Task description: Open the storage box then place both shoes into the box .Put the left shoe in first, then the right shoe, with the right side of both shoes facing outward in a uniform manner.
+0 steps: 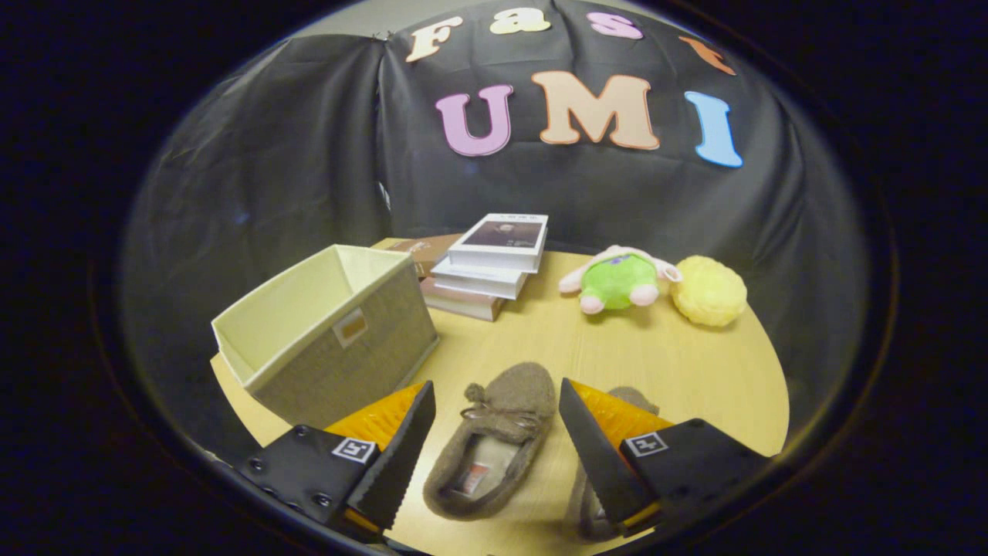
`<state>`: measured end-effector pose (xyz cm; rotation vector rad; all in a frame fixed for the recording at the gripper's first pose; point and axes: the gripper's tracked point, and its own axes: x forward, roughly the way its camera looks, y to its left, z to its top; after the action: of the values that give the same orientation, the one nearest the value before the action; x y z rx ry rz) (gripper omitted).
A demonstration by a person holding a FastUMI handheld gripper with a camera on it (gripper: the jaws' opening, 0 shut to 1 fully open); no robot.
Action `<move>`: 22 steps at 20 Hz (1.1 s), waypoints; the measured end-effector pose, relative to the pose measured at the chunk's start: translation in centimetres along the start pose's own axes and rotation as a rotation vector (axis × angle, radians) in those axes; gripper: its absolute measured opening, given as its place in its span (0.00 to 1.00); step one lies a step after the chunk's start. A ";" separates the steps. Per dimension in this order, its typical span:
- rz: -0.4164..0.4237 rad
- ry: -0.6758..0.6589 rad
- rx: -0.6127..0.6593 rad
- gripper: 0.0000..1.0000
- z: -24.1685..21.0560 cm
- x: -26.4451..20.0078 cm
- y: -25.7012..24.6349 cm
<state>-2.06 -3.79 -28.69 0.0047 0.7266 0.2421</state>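
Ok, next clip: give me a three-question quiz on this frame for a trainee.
1. True or false: the storage box is already open.
2. What lies between the open jaws of the gripper? A) the books B) a slipper C) the yellow ball
3. Fill in: the green plush toy lies beside the ____ ball.

Key: 1 true. 2 B, a slipper; the other slipper is partly hidden behind one finger. 3 yellow.
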 end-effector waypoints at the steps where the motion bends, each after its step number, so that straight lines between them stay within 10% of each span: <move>1: -0.004 0.022 0.004 1.00 -0.9 0.2 -0.4; 10: -0.033 0.228 0.046 0.99 -8.0 3.2 -1.7; 22: -0.075 0.394 0.155 0.31 -10.6 5.0 -1.9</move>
<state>-5.01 -5.34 -40.11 0.0785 1.1346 0.1138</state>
